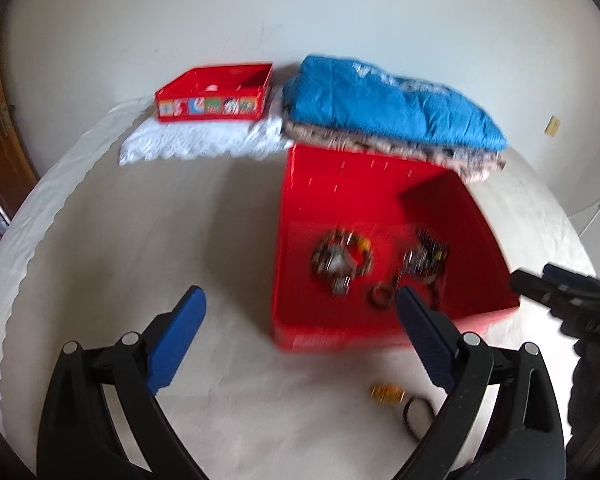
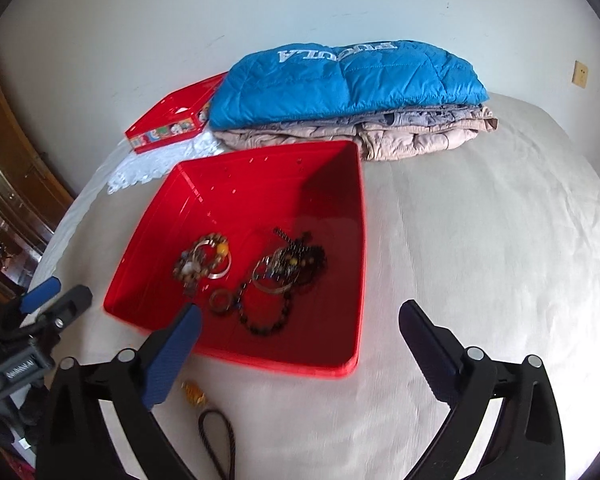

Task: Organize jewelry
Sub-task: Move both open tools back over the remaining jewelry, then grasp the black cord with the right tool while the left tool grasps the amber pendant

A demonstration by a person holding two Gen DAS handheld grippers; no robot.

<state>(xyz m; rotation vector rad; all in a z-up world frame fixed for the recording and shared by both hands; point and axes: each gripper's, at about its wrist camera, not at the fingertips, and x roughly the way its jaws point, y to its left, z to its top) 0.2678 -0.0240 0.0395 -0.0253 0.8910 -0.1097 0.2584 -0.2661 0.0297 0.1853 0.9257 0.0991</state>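
Both the left tool and right tool gaped wide and empty just before the red tray of jewelry.

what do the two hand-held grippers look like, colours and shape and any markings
Each hand-held gripper, left and right, has a black plastic frame of two forked arms with round silver pivot pins. The fingers are long flat blades faced with textured blue pads. Seen from the right wrist view, the left one's black body carries small white lettering, too blurred to read. No cables or sleeves show.
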